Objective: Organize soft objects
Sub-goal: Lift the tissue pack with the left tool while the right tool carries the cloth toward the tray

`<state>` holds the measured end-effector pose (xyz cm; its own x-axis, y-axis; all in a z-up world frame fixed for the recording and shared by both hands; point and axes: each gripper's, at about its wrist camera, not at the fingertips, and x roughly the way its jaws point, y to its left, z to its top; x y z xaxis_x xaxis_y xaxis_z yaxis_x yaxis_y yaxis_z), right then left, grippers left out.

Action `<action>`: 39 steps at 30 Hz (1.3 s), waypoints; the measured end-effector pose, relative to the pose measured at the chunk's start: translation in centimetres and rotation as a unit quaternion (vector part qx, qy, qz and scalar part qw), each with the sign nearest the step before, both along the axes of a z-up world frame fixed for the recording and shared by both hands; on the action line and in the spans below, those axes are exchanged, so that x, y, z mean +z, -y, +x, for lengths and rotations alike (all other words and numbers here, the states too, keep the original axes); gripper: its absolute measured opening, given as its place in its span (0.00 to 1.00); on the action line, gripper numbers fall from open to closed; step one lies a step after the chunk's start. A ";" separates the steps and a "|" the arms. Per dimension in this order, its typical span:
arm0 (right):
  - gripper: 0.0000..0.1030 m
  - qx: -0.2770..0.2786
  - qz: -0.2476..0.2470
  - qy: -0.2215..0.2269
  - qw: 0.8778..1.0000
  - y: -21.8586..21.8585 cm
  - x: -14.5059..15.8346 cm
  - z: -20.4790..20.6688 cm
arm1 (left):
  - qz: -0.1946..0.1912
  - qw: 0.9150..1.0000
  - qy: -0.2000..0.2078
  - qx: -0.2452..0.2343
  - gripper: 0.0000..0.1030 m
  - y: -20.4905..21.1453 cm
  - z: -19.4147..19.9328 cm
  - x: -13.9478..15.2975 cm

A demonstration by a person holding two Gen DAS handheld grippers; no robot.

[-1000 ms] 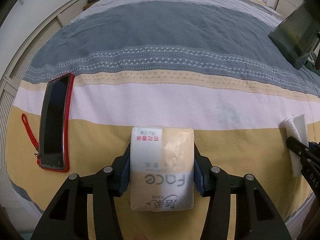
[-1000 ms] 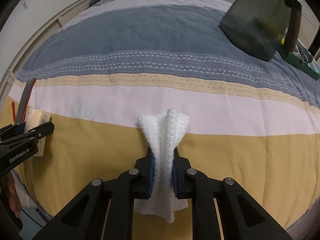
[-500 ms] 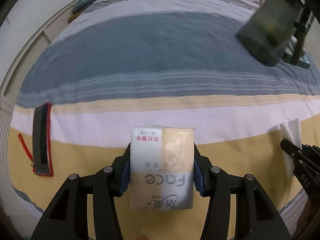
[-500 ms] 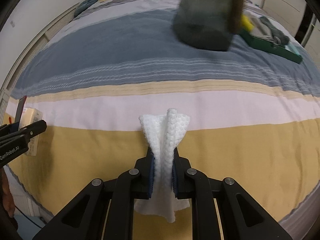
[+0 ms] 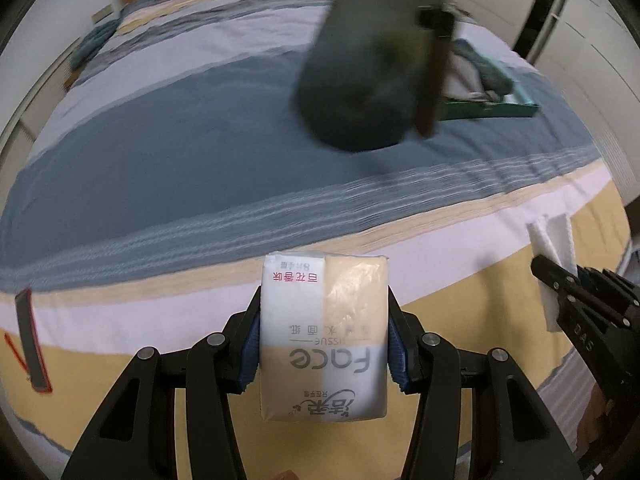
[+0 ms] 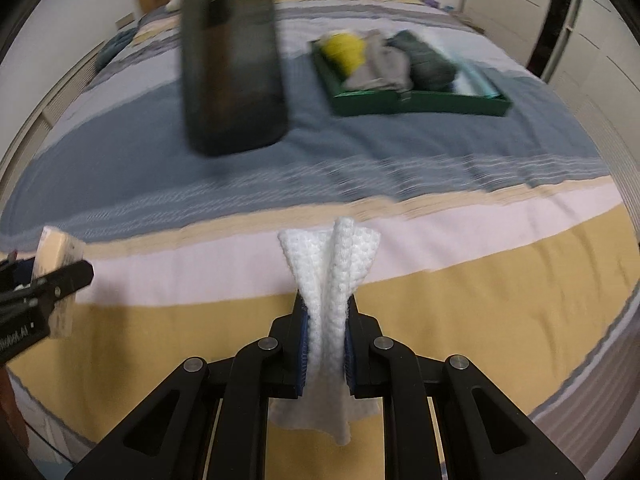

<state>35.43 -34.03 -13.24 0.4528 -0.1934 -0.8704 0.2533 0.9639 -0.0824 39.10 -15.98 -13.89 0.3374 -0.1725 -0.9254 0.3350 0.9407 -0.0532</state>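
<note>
My left gripper [image 5: 324,320] is shut on a tissue pack [image 5: 324,332], white and beige with "Face" printed on it, held above the striped bed. My right gripper [image 6: 325,320] is shut on a folded white textured cloth [image 6: 330,280], which sticks out ahead of and hangs below the fingers. Each gripper shows at the edge of the other's view: the right gripper [image 5: 560,280] with the cloth, the left gripper [image 6: 60,284] with the pack. A green tray [image 6: 416,102] far on the bed holds a yellow item, grey and dark rolled fabrics.
A dark grey blurred container [image 6: 232,60] stands on the blue band of the bed, left of the tray; it also shows in the left wrist view [image 5: 372,60]. A red-cased phone [image 5: 30,344] lies at the bed's left edge. White wardrobes stand on the right.
Both grippers have lifted and swung right with their loads. The phone has slid to the far left of the view; the dark container and green tray have come into fuller view.
</note>
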 end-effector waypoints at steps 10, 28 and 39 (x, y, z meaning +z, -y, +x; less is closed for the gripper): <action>0.13 -0.035 -0.015 0.024 0.999 8.4 3.2 1.4 | -0.022 0.999 0.007 -0.031 0.45 10.9 1.8 2.8; 0.13 -0.044 -0.058 0.067 0.995 18.3 6.5 5.7 | -0.033 0.998 0.025 -0.052 0.45 22.4 6.6 3.6; 0.13 -0.030 -0.075 0.099 0.992 21.8 7.3 9.7 | -0.039 0.998 0.040 -0.033 0.45 26.0 10.2 4.1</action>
